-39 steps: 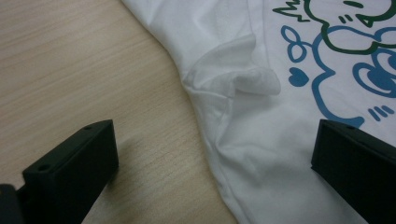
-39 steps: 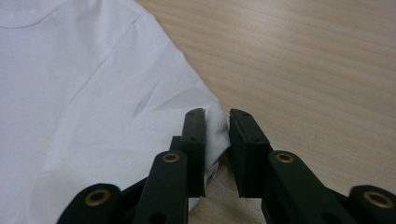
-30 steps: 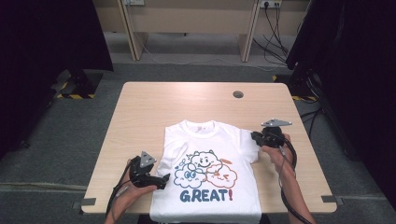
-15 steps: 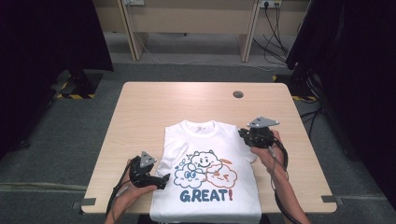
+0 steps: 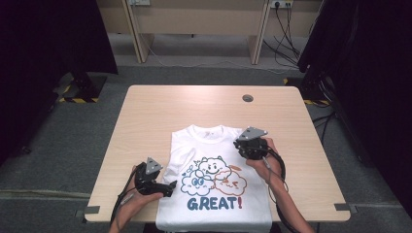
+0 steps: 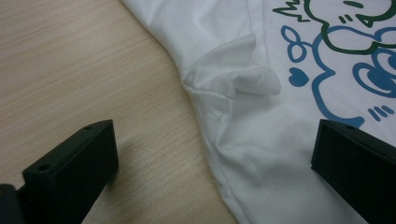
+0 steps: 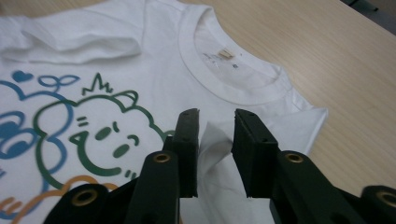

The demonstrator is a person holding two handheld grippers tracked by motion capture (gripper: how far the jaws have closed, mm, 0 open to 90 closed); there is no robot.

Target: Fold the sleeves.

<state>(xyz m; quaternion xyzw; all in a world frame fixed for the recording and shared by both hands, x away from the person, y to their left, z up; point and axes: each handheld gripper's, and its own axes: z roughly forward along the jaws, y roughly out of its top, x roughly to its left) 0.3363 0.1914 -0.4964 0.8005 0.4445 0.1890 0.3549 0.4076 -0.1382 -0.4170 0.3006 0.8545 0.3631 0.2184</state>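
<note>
Looking down from the high view, I saw the white T-shirt (image 5: 214,194) lying face up at the six o'clock end of the table (image 5: 160,111), its collar pointing to twelve o'clock and both sleeves folded in over the body. My left gripper (image 5: 167,187) sat at about eight o'clock from the cartoon print, at the shirt's side edge, and my right gripper (image 5: 241,145) rested at two o'clock from the print, over the folded sleeve. A small round grommet (image 5: 248,98) lay near the table's twelve o'clock edge. In the left gripper view, my jaws stood wide apart with nothing pinched; one hung over bare wood at eight o'clock, the other over white cloth at four o'clock, and the rumpled sleeve fold (image 6: 243,77) lay between and beyond them. In the right gripper view, my jaws had just been opening and stood parted, a raised pleat of white fabric (image 7: 212,149) standing between them without being squeezed, the collar (image 7: 219,88) at twelve o'clock.
</note>
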